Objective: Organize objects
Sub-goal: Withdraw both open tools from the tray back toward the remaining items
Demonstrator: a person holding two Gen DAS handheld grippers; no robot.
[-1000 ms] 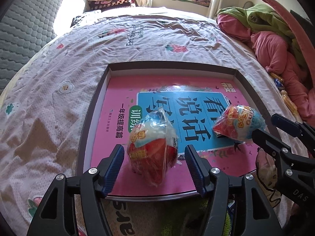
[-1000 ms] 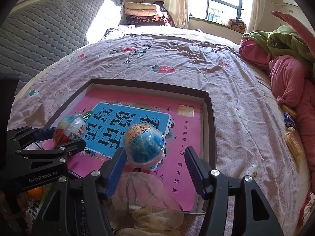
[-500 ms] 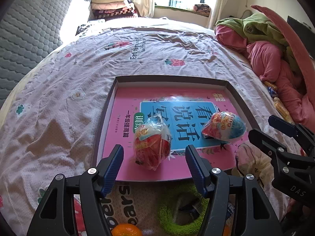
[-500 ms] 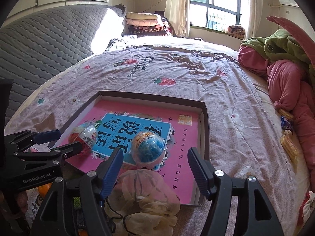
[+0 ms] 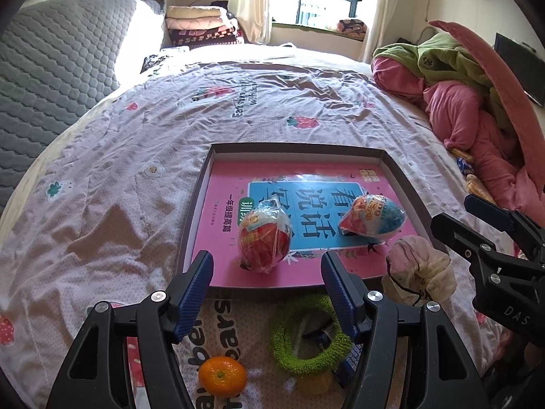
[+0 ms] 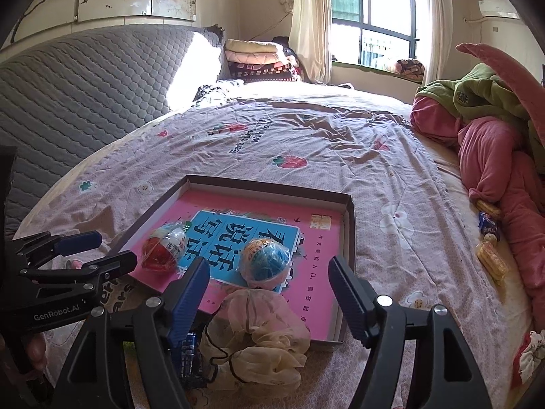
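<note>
bedspread (image 5: 102, 204) fills the left of the view, soft and wrinkled; on it lies the shallow box lid (image 5: 190, 218) lined with a pink book cover, and two wrapped toy eggs lie inside, apart from each other; the red egg (image 5: 264, 238) lies near the lid's front edge, the blue egg (image 5: 373, 220) further right; both look light, with a stiff shell under crinkly film that will likely slip, so the widest part of the shell seems the place to take hold, not the twisted film ends; in front of the lid wait an orange (image 5: 222, 376), firm and round, a green fuzzy ring (image 5: 308, 335), soft and easy to pinch at any point of its loop, and a gauzy pouch (image 5: 419, 267), limp, best taken at its gathered neck; the left hand-held gripper (image 5: 267, 286) hangs with fingers spread wide and nothing between them; the right hand-held gripper (image 6: 269, 293) is likewise apart, above the pouch (image 6: 253, 335); against the frame a second ago, both hand-held grippers have pulled back and up from the eggs, which then sat between their fingers and now lie released in the lid, and the orange and ring have come into sight.
</note>
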